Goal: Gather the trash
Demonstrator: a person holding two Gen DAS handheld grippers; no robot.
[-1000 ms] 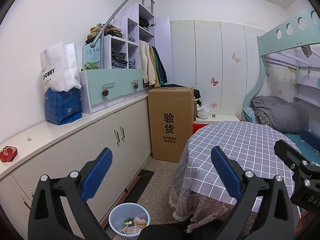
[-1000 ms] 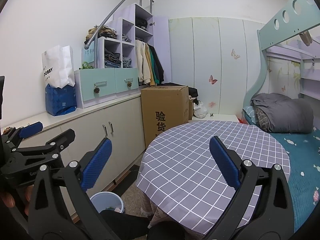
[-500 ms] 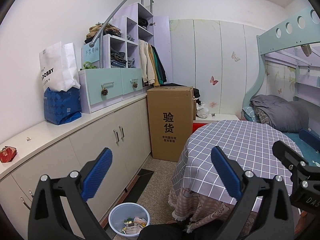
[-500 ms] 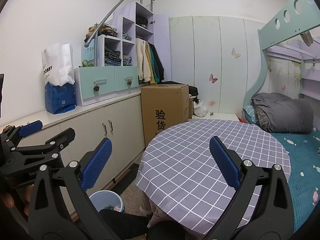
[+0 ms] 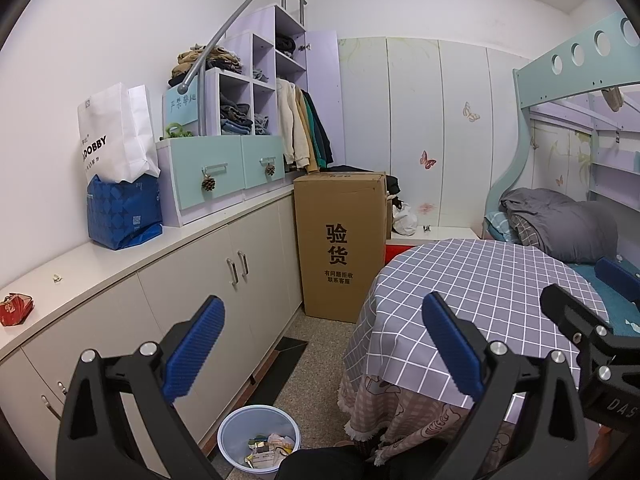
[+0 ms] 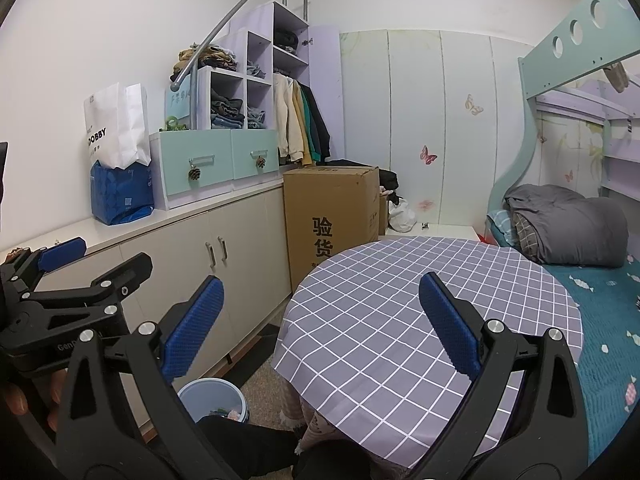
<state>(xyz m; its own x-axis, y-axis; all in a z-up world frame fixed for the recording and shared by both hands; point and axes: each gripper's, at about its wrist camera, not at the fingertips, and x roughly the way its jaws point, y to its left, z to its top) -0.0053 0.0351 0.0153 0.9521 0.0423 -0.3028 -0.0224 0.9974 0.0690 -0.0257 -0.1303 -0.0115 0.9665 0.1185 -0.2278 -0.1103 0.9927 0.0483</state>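
Both grippers were held up at chest height, nothing in either. Left gripper (image 5: 320, 344) fingers wide apart, empty; right gripper (image 6: 320, 324) the same, wide and empty. Trash bin (image 5: 259, 444), pale blue and round, sat on the floor low and just left of centre under the left fingers, between the cabinet run (image 5: 224, 280) and the round desk (image 5: 472, 280) with its checked cloth. It already held scraps of paper and wrappers. The left gripper was clearly the nearer one to the bin; from the right wrist view the bin (image 6: 212, 398) showed low left, partly hidden behind the left finger. Desk top looked bare, no loose trash visible on it. Only candidate pieces I could see: a small red item (image 5: 16, 309) on the cabinet top at far left, and a tiny scrap (image 5: 57, 278) further along it, both well apart from either gripper and to the left. Can't tell if they count as trash. In the way: the tall cardboard box (image 5: 340, 248) beyond the bin, the desk's hanging cloth edge, and something dark at the bottom of the view, probably the person's leg, just beside the bin.
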